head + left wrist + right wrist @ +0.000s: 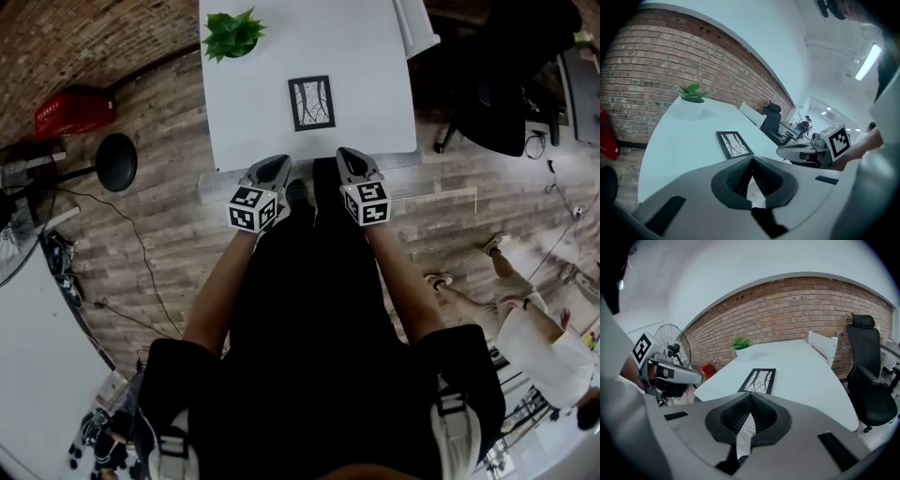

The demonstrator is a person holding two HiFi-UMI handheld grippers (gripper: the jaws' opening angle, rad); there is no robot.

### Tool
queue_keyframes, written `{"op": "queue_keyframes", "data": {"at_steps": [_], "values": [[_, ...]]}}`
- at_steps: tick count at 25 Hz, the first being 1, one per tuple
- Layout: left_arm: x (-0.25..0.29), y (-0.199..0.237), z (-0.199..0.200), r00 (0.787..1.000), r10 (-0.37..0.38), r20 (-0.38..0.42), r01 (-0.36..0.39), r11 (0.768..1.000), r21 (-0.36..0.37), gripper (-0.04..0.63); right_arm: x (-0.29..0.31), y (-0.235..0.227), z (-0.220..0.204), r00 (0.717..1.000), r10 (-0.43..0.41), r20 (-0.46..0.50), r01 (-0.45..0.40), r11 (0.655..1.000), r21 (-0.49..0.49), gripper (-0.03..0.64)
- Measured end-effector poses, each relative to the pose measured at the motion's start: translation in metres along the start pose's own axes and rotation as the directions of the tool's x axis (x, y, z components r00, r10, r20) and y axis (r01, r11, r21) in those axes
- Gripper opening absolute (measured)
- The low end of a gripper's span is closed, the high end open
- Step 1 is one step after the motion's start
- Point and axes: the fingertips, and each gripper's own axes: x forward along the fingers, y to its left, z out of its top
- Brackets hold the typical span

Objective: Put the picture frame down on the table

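1. My left gripper [272, 169] hangs off the near edge of the surface [375, 94], jaws pressed together on nothing.
2. The picture frame [311, 102] lies flat mid-surface, well in from the edges; I judge it safely set down.
3. My right gripper [352, 161] mirrors the left, jaws closed and empty.

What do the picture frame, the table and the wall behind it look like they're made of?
The picture frame has a dark matt border, wood or plastic; the look leaves it open. The table has a smooth white top with a soft sheen, probably laminate. The wall is bare red-brown brick with pale mortar lines.
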Motion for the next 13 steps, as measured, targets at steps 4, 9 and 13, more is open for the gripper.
{"op": "queue_keyframes", "data": {"at_steps": [4,9,13], "values": [[-0.008,-0.002,-0.003,1.0,-0.003,0.007,0.002,1.0,0.009,0.021,-0.007,0.003,-0.006,1.0,-0.012,0.005,0.012,1.0,0.002,-0.005],[-0.02,-0.002,-0.008,1.0,0.003,0.016,-0.003,1.0,0.018,0.021,-0.017,0.01,-0.014,1.0,-0.022,0.012,0.022,1.0,0.006,-0.005],[-0.027,-0.004,-0.012,1.0,0.006,0.018,-0.006,1.0,0.019,0.021,-0.025,0.016,-0.019,1.0,-0.026,0.015,0.026,1.0,0.009,-0.005]]}}
